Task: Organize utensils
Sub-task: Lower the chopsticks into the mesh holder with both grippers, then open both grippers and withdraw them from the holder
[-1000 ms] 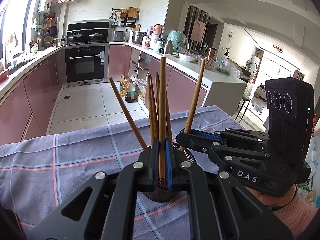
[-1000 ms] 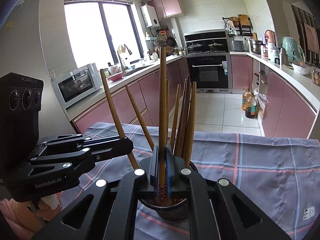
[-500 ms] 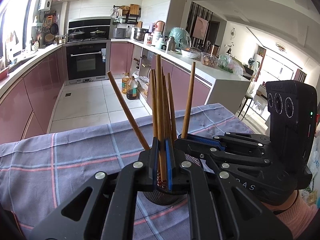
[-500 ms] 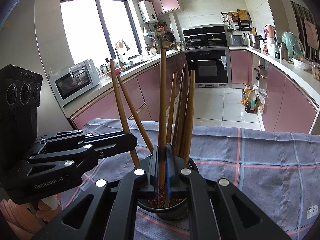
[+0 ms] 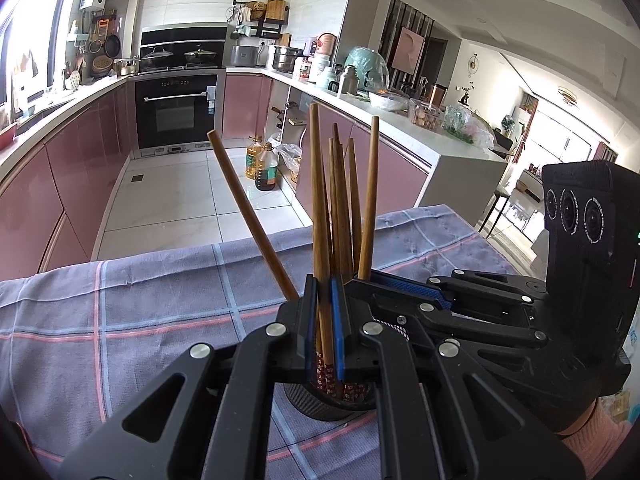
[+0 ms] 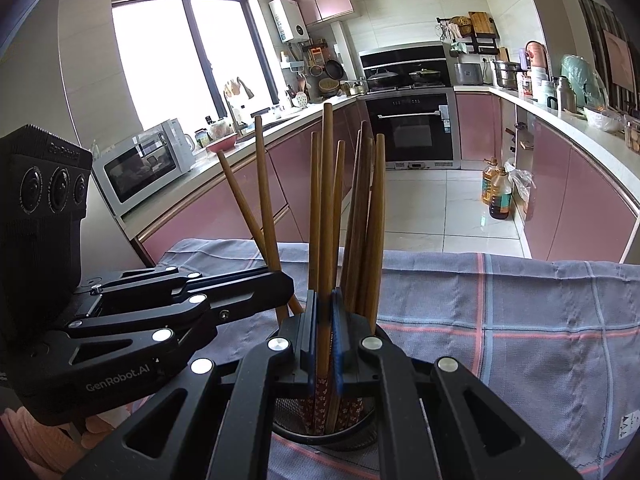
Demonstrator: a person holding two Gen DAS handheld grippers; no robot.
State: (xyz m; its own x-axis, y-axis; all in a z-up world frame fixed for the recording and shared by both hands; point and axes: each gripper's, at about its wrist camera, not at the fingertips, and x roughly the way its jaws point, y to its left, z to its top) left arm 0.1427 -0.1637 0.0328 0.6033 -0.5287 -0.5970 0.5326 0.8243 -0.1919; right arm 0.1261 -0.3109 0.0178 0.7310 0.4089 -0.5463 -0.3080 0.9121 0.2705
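A bundle of wooden chopsticks point(image 6: 362, 216) stands upright in a dark mesh holder point(image 6: 324, 436), their patterned red tips down inside it, and the holder sits on a grey-blue cloth point(image 6: 520, 312) checked with pink and pale blue lines that covers the table. The right gripper point(image 6: 325, 344) has its blue-padded jaws closed tight on one chopstick point(image 6: 327, 200) just above the holder's rim; the left gripper point(image 5: 325, 332) is likewise pinched on a single chopstick point(image 5: 318, 200) over the same holder, so the two tools meet there from either side, each held by a hand in a pink sleeve point(image 5: 600, 436). One stick point(image 5: 252, 216) leans out to the left in the left wrist view. Beyond the table's far edge lies a white tiled floor point(image 6: 432, 208) with oil bottles point(image 6: 498, 194) by the pink cabinets point(image 6: 576, 200). A black built-in oven point(image 6: 412, 128) sits under a hob with pans, a microwave point(image 6: 144, 164) stands on the white counter near the bright window point(image 6: 176, 56), and the left wrist view opens onto a living area at right
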